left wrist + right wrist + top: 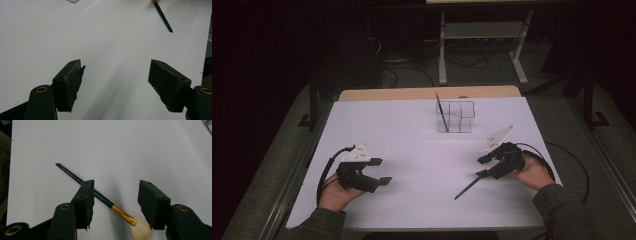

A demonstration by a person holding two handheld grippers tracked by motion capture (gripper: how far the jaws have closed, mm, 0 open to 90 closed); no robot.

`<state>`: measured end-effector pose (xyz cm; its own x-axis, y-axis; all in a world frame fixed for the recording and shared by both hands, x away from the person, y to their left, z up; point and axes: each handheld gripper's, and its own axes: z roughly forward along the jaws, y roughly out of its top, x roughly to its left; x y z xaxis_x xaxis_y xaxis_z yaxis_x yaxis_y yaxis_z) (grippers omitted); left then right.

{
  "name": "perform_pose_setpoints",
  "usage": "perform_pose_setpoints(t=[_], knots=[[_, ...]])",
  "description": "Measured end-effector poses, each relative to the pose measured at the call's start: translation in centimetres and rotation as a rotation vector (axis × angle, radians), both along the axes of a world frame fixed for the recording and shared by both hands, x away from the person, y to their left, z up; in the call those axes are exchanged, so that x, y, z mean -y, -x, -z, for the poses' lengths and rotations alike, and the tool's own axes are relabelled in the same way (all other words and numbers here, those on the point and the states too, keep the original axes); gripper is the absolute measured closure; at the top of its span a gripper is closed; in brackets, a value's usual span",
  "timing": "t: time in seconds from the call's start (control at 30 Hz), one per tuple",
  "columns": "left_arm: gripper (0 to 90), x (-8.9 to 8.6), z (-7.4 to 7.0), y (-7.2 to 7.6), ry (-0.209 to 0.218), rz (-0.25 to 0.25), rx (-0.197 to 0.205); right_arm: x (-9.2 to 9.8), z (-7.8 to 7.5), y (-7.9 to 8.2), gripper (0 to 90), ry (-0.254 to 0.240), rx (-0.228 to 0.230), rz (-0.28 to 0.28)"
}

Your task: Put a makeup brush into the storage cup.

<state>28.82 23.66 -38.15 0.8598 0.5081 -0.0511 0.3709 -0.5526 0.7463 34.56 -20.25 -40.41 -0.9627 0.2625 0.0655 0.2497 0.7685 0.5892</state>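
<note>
1. A white table (422,150) is seen from the high view, with a wooden strip along its far edge.
2. The left gripper (379,171) is held at about 8 o'clock on the table, just above the surface, and its jaws are spread wide with nothing between them.
3. In the left gripper view, bare white surface lies between the two black jaws of that gripper (115,82), and the dark handle end of the makeup brush (163,17) is seen at 1 o'clock, well apart from them.
4. The right gripper (484,166) is held at about 4 o'clock on the table, and its jaws are also spread apart.
5. The brush (469,186) lies flat on the table, its handle running from the right gripper towards 7 o'clock.
6. In the right gripper view, the gold ferrule and the pale fan of bristles lie in the gap between the jaws of that gripper (115,202); the dark handle (75,177) passes behind one jaw and runs out to 10 o'clock. Nothing is pinched.
7. A clear divided organiser (456,117) stands at 12 o'clock, near the far edge, and a thin dark stick (442,112) stands tilted in its compartment at 9 o'clock.
</note>
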Motion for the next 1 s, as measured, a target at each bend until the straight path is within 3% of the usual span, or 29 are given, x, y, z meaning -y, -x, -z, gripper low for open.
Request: perform_pose_setpoints(t=[0.53, 1.0], knots=[[26.4, -0.1, 0.0, 0.0, 0.007, -0.006, -0.001, -1.2, 1.6, -0.2, 55.5, 0.087, -0.018, -0.073], [26.4, -0.1, 0.0, 0.0, 0.001, -0.003, 0.003, -1.8, 2.1, -0.2, 66.8, 0.168, 0.014, -0.124]])
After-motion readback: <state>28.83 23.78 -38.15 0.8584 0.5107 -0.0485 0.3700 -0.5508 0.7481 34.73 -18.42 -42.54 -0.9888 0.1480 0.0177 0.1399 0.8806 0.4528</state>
